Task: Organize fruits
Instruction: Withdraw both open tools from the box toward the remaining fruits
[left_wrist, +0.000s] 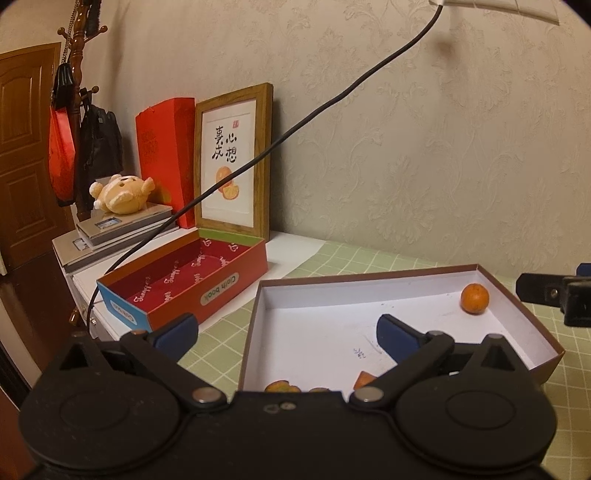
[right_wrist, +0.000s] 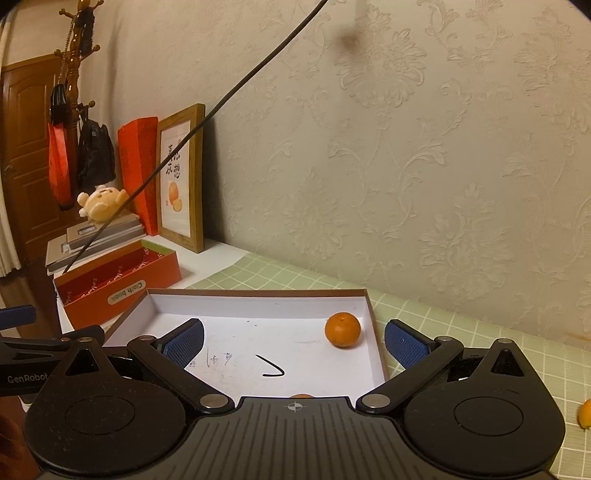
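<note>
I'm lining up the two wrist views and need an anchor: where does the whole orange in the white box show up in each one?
Left wrist view: the orange sits right of centre, in the far right corner of the white box.
Right wrist view: the orange sits just right of centre, near the box's right wall.
Shared landmark: the framed picture leaning on the wall.

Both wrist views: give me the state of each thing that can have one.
left gripper: open, empty, above the white box.
right gripper: open, empty.
white box: lidless.
mandarin: resting whole in the white box's far corner.
red box: open, no fruit visible inside.
</note>
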